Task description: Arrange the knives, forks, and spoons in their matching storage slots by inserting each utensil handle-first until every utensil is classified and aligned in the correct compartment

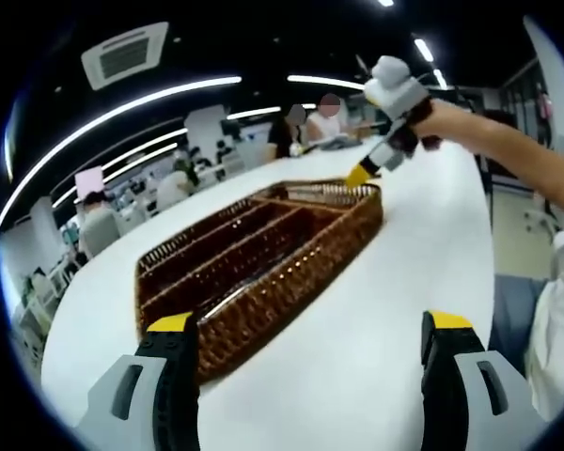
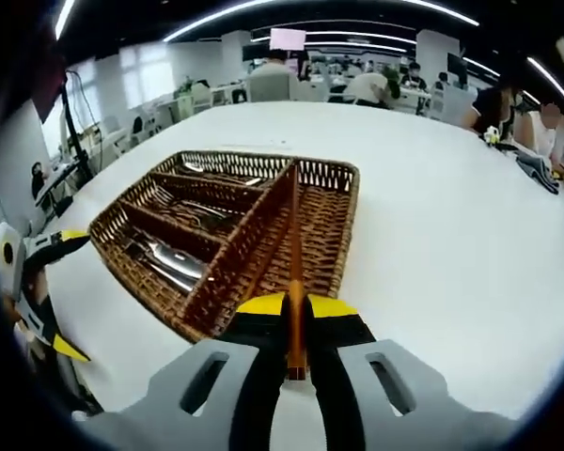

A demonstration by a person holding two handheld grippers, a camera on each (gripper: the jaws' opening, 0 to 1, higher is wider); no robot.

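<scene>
A brown wicker cutlery basket (image 2: 349, 221) with long slots lies on the white table. Metal forks (image 2: 174, 201) and other silver utensils (image 2: 165, 259) lie in its left slots. My right gripper (image 2: 296, 306) is shut on a thin brown utensil (image 2: 292, 235), which points forward over the divider beside the wide right-hand compartment. In the left gripper view the basket (image 1: 291, 282) lies ahead of my left gripper (image 1: 310, 324), which stands wide open and holds nothing. The right gripper (image 1: 359, 175) hovers at the basket's far corner, held by a hand. The left gripper (image 2: 68, 293) stands open at the basket's left end.
The round white table (image 2: 451, 244) stretches wide on every side of the basket. A person's arm (image 1: 517, 155) reaches in from the right. People sit at desks (image 2: 376, 86) beyond the table's far edge.
</scene>
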